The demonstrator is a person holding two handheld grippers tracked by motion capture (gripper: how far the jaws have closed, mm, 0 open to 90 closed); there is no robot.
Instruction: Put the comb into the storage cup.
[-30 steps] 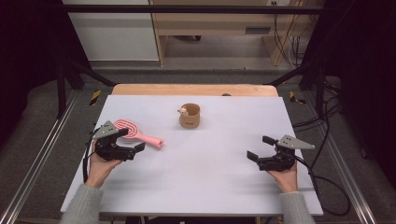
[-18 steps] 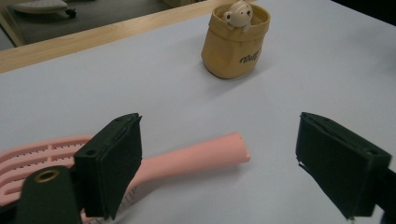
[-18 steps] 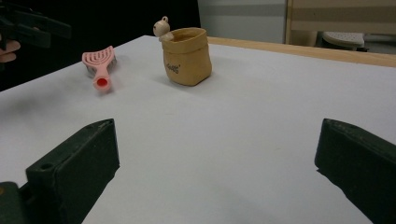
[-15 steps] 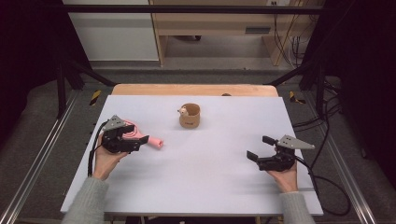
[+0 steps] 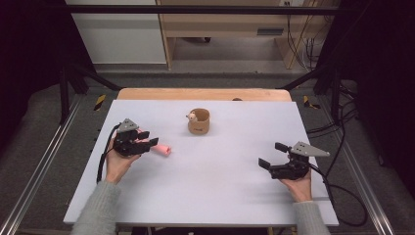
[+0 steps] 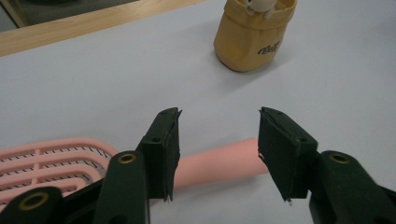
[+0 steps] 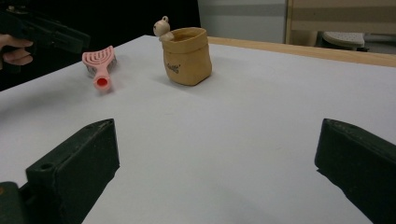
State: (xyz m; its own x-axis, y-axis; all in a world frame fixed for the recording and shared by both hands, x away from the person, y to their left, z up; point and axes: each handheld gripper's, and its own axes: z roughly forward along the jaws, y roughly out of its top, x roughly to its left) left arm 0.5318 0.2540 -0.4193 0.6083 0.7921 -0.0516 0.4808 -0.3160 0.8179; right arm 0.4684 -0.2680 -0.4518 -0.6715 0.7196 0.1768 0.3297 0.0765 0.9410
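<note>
Left hand-held gripper (image 5: 147, 143) at left-centre of the high view has come in over the pink brush (image 6: 56, 161) and its jaws have just been closing. The pink handle (image 6: 215, 161) lies between them now, but in the left gripper view there is a gap on each side, so the pads aren't pressing yet: half-spread, nothing pinched. Looks like the grasp is about to land; the brush lies flat on the white table (image 5: 220, 191), handle end pointing toward frame centre.

Versus the earlier high views: that gripper sat at the brush's left end with the slotted head in plain sight; now it covers the head and only the handle tip sticks out on its right.

Right hand-held gripper (image 5: 273, 154) at lower right hasn't shifted, jaws spread wide, empty. The tan cup (image 5: 198, 121) with its small figure stays upper centre, untouched.
</note>
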